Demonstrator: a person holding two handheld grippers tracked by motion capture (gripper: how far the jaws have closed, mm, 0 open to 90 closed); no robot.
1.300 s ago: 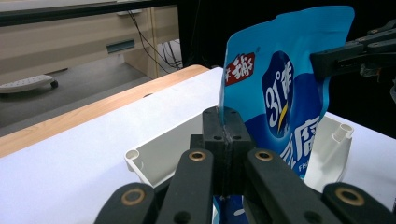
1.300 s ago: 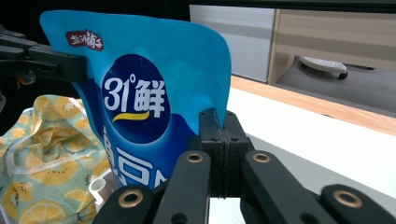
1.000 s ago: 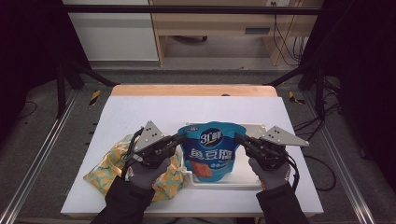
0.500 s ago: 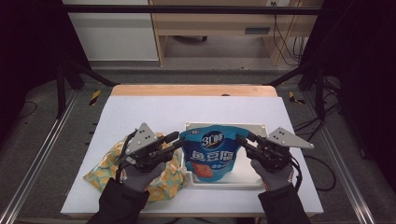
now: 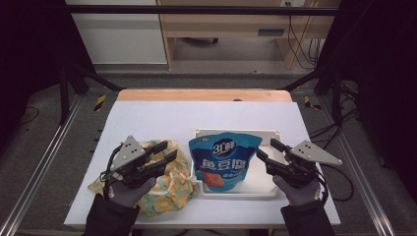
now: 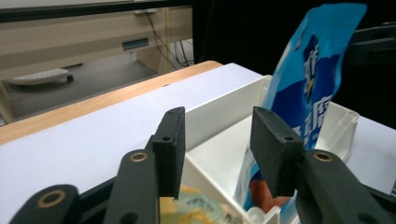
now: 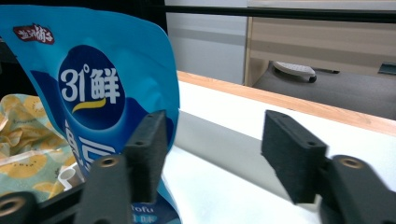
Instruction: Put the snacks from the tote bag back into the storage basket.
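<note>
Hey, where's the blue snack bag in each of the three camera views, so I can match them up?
High view: the blue snack bag stands at centre, in the left part of the white tray.
Left gripper view: it rises at upper right, beyond the right jaw.
Right gripper view: it is at upper left, behind the left jaw.
Shared landmark: the white tray, which the bag stands in.
</note>
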